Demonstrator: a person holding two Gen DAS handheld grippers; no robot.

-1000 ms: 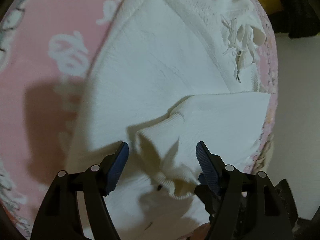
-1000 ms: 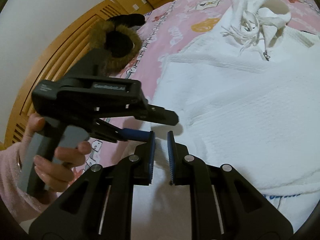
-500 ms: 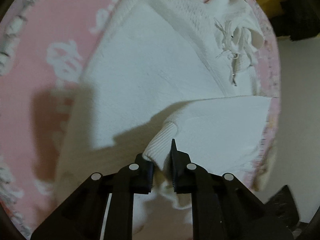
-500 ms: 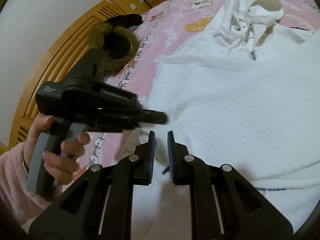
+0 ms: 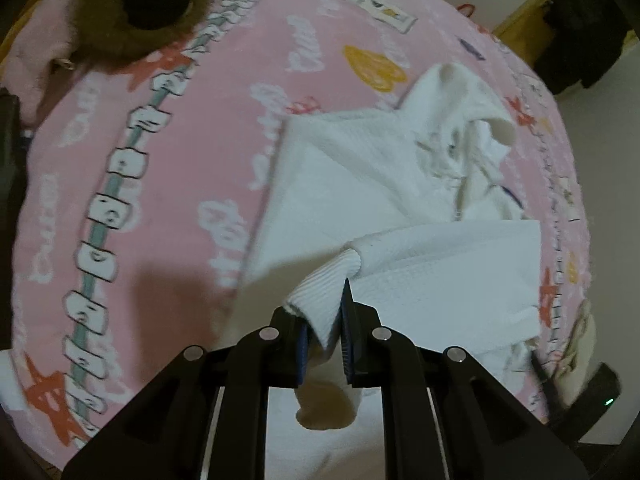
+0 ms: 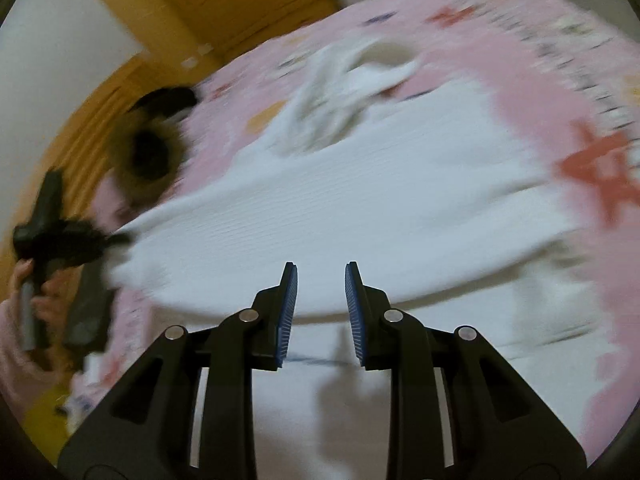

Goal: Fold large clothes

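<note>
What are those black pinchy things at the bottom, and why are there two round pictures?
Each picture comes from a small camera riding on a hand-held claw, one in each of a person's hands. The left claw is pinching the ribbed cuff of a big white knitted hooded sweater spread on a pink patterned bedspread. The right claw holds nothing; its jaws have just been opening above the sweater. At the left of its blurry picture, you can see the person's hand carrying the other claw.

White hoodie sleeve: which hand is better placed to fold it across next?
Left. Its gripper is shut on the ribbed sleeve cuff; the right gripper has just been opening, nothing between its fingers.
</note>
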